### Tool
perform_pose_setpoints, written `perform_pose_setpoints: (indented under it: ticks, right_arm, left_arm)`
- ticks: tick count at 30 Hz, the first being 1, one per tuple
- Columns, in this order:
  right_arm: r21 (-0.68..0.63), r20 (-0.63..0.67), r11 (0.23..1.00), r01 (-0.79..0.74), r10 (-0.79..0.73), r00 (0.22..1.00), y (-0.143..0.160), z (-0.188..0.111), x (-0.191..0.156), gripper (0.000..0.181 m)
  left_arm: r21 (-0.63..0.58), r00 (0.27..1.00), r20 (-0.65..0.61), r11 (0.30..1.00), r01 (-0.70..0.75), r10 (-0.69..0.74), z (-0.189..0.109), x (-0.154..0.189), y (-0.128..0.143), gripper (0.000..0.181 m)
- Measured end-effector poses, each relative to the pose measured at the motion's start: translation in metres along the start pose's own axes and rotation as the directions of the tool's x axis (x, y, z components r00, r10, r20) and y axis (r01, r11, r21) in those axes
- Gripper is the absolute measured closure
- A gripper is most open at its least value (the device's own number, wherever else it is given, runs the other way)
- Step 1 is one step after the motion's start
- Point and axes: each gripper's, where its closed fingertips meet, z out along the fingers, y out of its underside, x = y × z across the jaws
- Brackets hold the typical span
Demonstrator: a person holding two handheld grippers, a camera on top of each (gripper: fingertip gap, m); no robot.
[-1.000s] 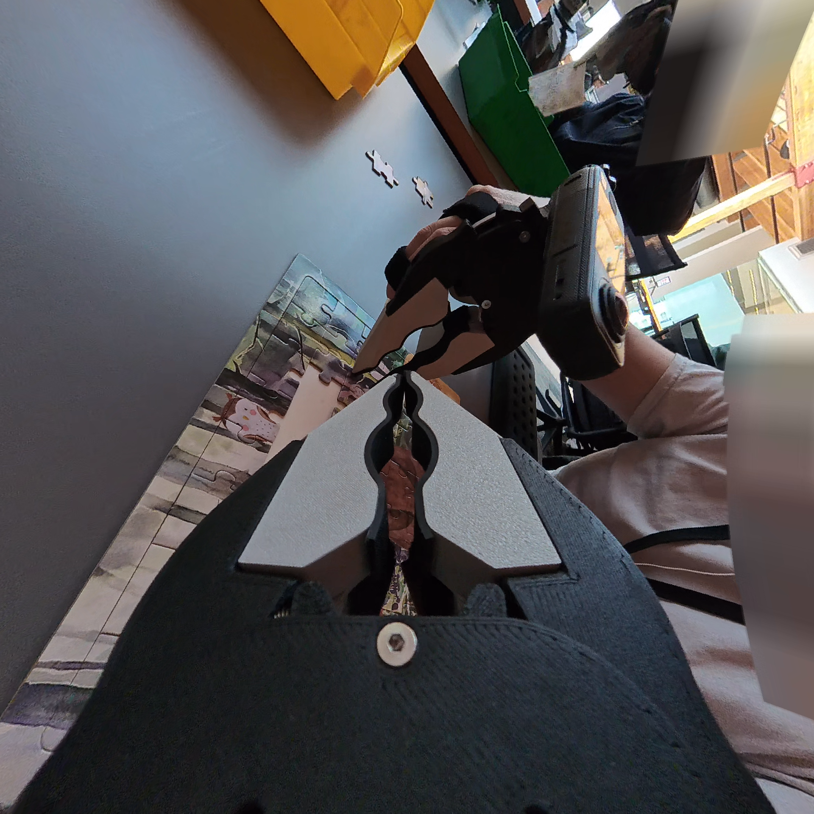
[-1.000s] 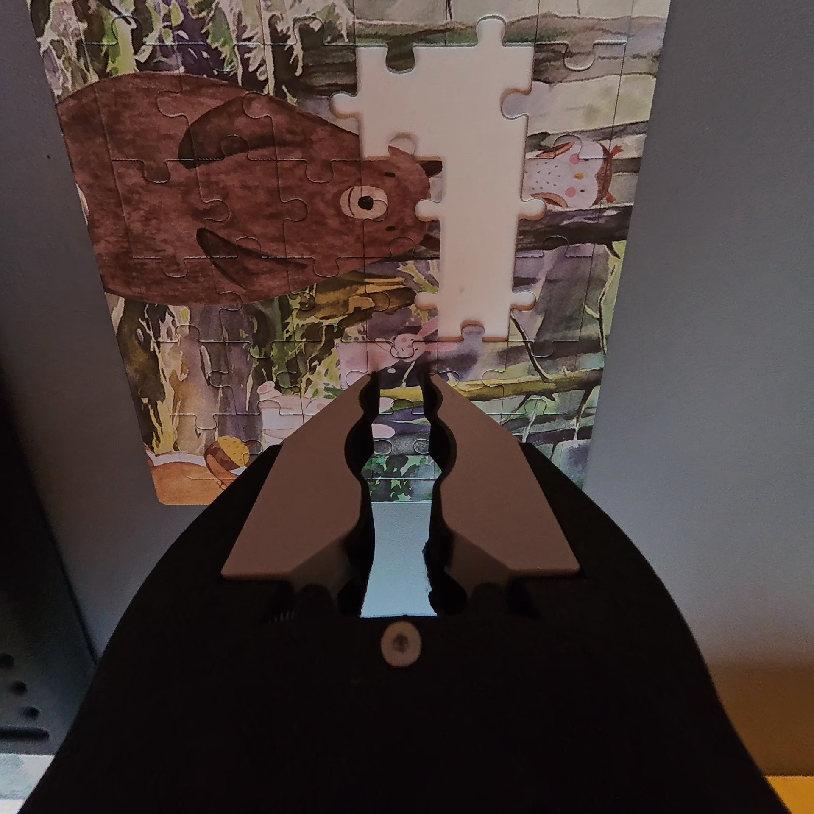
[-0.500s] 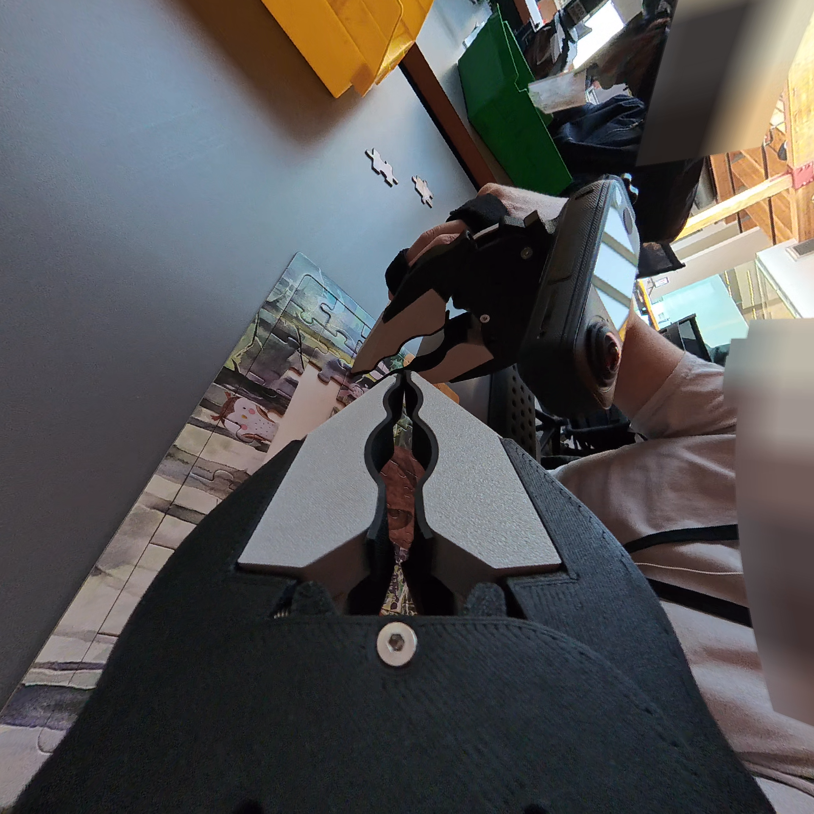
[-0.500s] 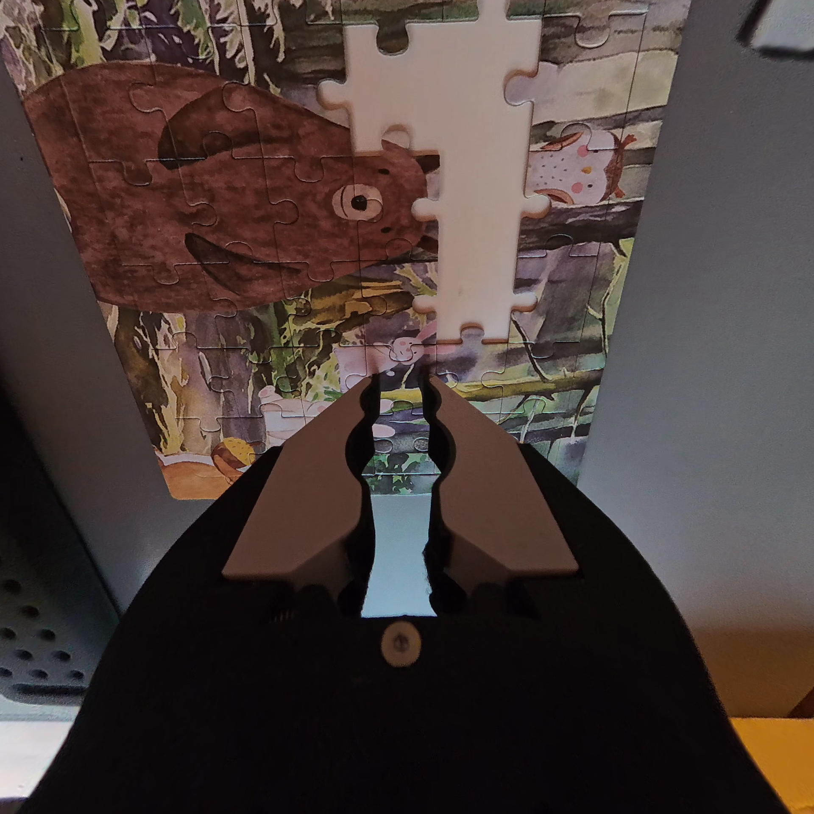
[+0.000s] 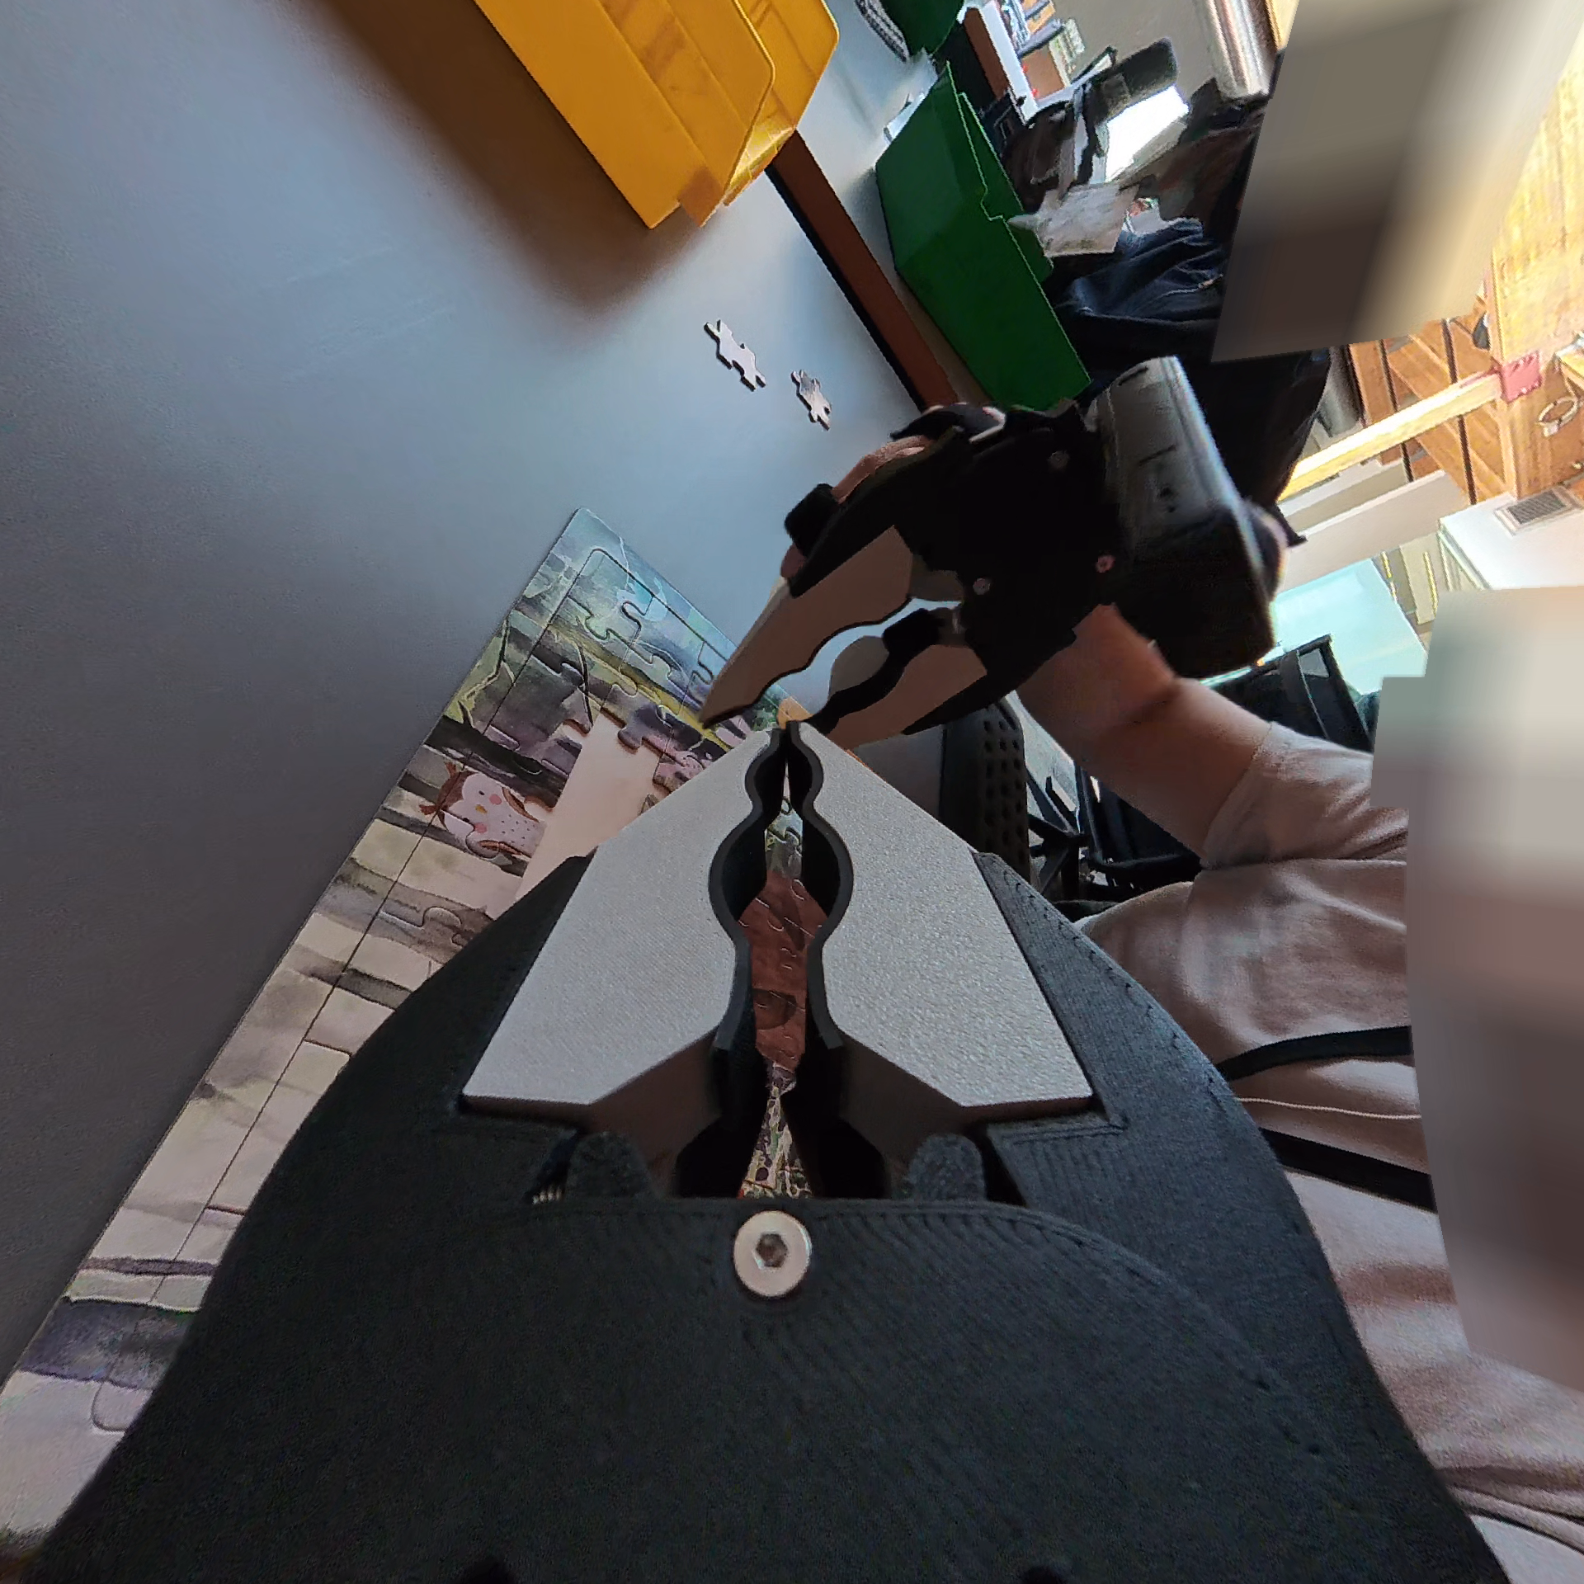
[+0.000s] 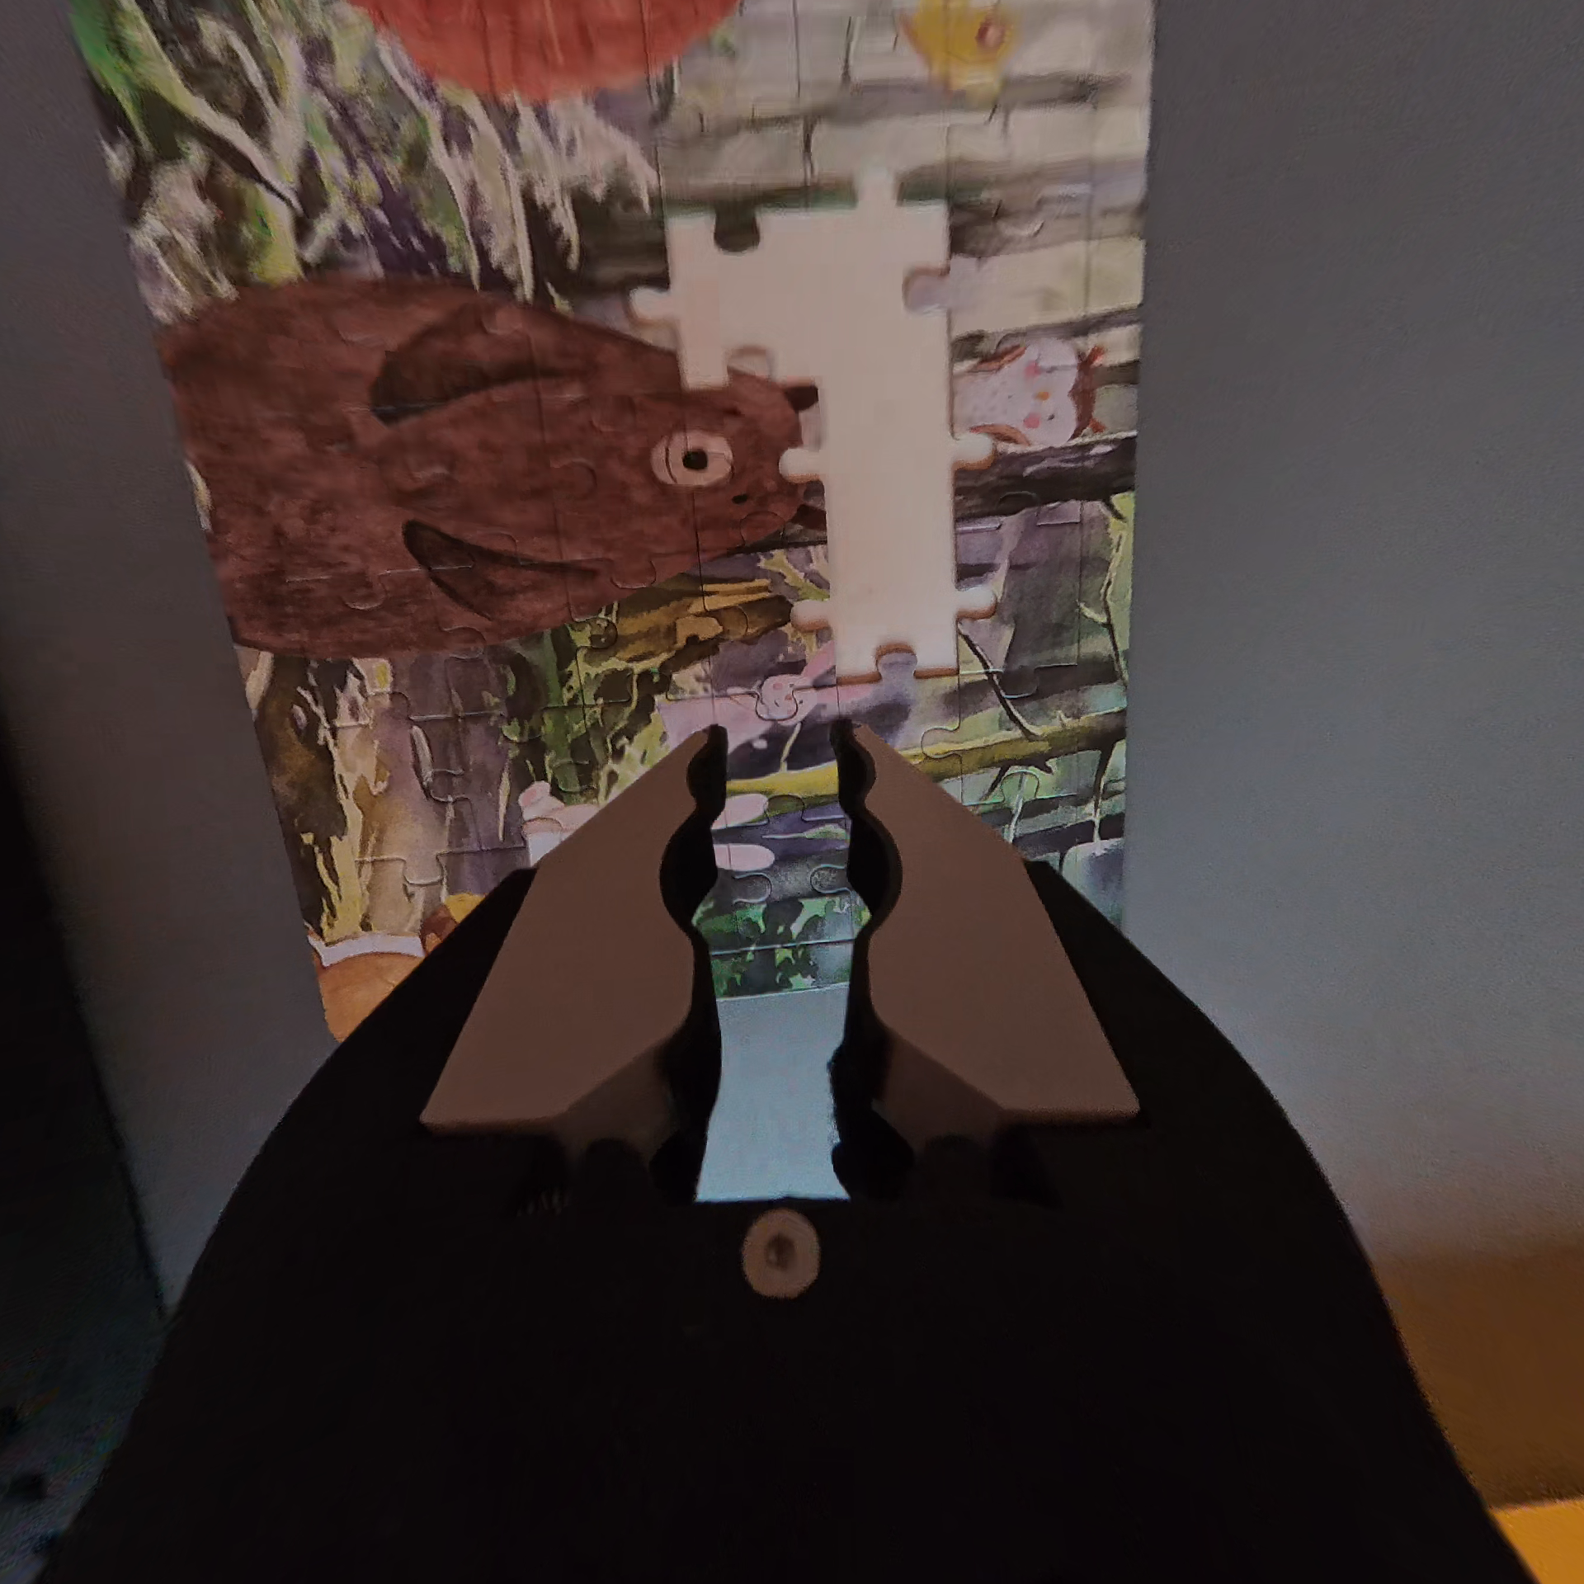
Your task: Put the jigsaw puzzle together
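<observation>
The jigsaw puzzle (image 6: 480,480) lies flat on the grey table (image 6: 1337,514), mostly assembled, showing a brown animal among trees. A white piece-shaped gap (image 6: 866,429) is open at its right of middle. My right gripper (image 6: 782,735) is open and empty, held above the puzzle's near part, just short of the gap. In the left wrist view, my left gripper (image 5: 790,734) is shut with nothing between its tips, low over the puzzle (image 5: 360,934). The right gripper (image 5: 765,723) hovers just beyond it. Two loose pieces (image 5: 735,354) lie farther off on the table.
A yellow bin (image 5: 677,94) stands at the table's far side and a green bin (image 5: 969,249) beyond the table's brown edge. A person's hand and sleeve (image 5: 1269,900) are at the right. A black perforated chair back (image 5: 986,780) stands past the near edge. Left tips to right tips: about 12 cm.
My right gripper has lifted and drawn back from the puzzle, so more of the picture shows, and its jaws have spread slightly. My left gripper has stayed shut in place.
</observation>
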Motion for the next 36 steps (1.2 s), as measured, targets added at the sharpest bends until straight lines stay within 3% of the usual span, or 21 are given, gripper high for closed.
perform_pose_setpoints:
  ticks: [2, 5, 8, 12, 15, 19, 21, 28, 36]
  right_arm:
    - [0.149, -0.075, 0.989, 0.000, 0.011, 0.997, -0.013, -0.023, 0.006, 0.157]
    - [0.365, -0.284, 0.926, 0.098, 0.011, 0.959, -0.029, -0.080, 0.018, 0.160]
    - [0.506, -0.452, 0.847, 0.163, 0.100, 0.886, -0.025, -0.139, 0.026, 0.160]
    - [0.596, -0.588, 0.782, 0.184, 0.270, 0.762, 0.013, -0.203, 0.030, 0.161]
    - [0.616, -0.626, 0.775, 0.140, 0.373, 0.684, 0.059, -0.231, 0.027, 0.162]
    - [0.645, -0.632, 0.762, 0.059, 0.488, 0.602, 0.119, -0.252, 0.017, 0.162]
    - [0.662, -0.622, 0.749, 0.026, 0.530, 0.577, 0.142, -0.257, 0.010, 0.162]
    - [0.659, -0.634, 0.751, -0.050, 0.590, 0.500, 0.195, -0.264, -0.010, 0.162]
    - [0.673, -0.623, 0.735, -0.084, 0.625, 0.471, 0.216, -0.264, -0.017, 0.162]
  left_arm:
    - [0.004, 1.000, -0.001, 1.000, -0.001, 0.001, -0.001, 0.000, -0.001, 0.181]
    - [0.010, 1.000, 0.001, 1.000, 0.002, -0.002, -0.001, -0.001, -0.001, 0.181]
    - [-0.012, 1.000, 0.010, 1.000, -0.024, 0.024, 0.003, -0.001, 0.001, 0.181]
    - [-0.022, 0.988, 0.033, 0.989, -0.147, 0.148, 0.011, 0.008, -0.003, 0.181]
    - [-0.102, 0.965, 0.058, 0.963, -0.250, 0.256, 0.025, 0.012, 0.006, 0.181]
    - [-0.332, 0.895, 0.143, 0.873, -0.358, 0.421, 0.059, -0.002, 0.034, 0.181]
    - [-0.386, 0.871, 0.171, 0.845, -0.370, 0.460, 0.073, -0.008, 0.040, 0.181]
    - [-0.476, 0.888, 0.194, 0.831, -0.286, 0.417, 0.096, -0.023, 0.059, 0.181]
    - [-0.492, 0.890, 0.240, 0.839, -0.232, 0.387, 0.100, -0.039, 0.064, 0.181]
